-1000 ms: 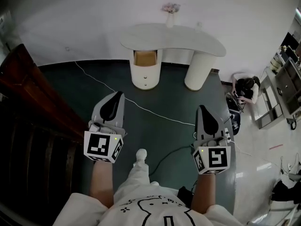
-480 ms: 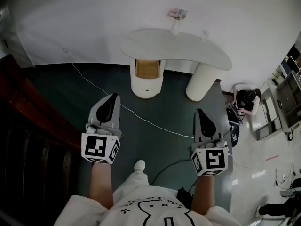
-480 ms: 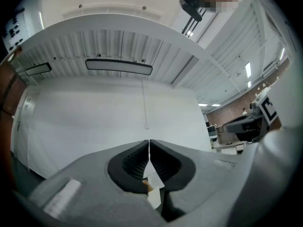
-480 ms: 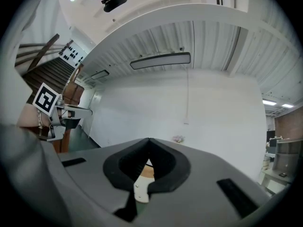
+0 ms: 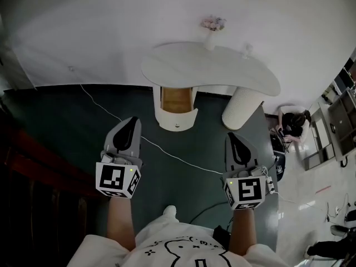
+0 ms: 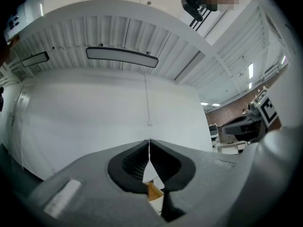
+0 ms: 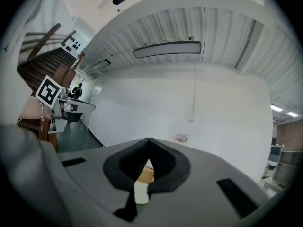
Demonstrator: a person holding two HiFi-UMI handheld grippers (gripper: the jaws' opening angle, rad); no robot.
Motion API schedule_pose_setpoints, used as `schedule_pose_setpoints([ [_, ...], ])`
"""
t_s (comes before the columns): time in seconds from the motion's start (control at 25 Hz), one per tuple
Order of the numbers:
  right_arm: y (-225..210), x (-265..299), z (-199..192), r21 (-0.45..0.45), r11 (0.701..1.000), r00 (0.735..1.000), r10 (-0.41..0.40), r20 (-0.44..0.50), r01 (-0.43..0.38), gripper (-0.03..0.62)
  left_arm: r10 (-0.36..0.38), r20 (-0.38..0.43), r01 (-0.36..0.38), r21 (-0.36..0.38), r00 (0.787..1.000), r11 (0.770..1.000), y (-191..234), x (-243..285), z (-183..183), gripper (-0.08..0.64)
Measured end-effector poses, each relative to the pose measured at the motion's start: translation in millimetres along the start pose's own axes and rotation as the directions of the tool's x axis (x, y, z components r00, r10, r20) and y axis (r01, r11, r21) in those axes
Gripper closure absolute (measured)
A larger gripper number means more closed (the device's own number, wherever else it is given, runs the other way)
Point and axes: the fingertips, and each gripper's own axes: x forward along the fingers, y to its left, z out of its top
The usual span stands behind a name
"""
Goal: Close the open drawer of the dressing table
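Approach to the dressing table, as the head view shows it.

- Floor (image 5: 67,121): dark green, running up to the white wall; more of it lay between me and the furniture a second ago, so I have walked nearer; I judge the approach well advanced but unfinished.
- Dressing table (image 5: 222,71): white, with a curved top, serving here as the bench; it sits lower and larger in the head view than it did before.
- Drawer (image 5: 177,100): under the bench's near edge, toward its left end, above the left pedestal; pulled out toward me, its wood-coloured inside showing and its white front facing me; not yet closed; well apart from both grippers.
- Left gripper (image 5: 132,121): held out over the floor, roughly in line with the drawer; jaws together, tips meeting in a seam in the left gripper view; nothing between them, touching nothing.
- Right gripper (image 5: 232,137): level with the left, nearer the right pedestal (image 5: 243,107); jaws likewise together and empty.
- Vase (image 5: 211,38): holding flowers, at the bench's far edge; no part of the task.

By my judgement, the next move calls for more ground covered before a gripper can push the drawer front.
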Motion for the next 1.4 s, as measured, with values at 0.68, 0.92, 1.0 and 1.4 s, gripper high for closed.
schedule_pose_setpoints([
  [0.68,-19,96,-21,-0.023,0.999,0.999,0.025,-0.030,-0.026,0.592,0.008,-0.016,-0.008,-0.034,1.000,0.999,37,81,-34,0.539],
  [0.92,-43,145,-38,-0.016,0.998,0.998,0.060,-0.027,-0.061,0.592,0.034,-0.029,-0.035,-0.029,0.999,0.999,42,131,-47,0.539],
  [1.0,-55,165,-45,-0.007,0.997,0.997,0.070,-0.031,-0.070,0.592,0.041,-0.040,-0.042,-0.027,0.998,0.999,43,153,-55,0.539],
  [1.4,-121,260,-91,0.049,0.992,0.991,0.118,-0.059,-0.115,0.592,0.079,-0.090,-0.078,0.012,0.993,0.997,41,258,-86,0.539],
])
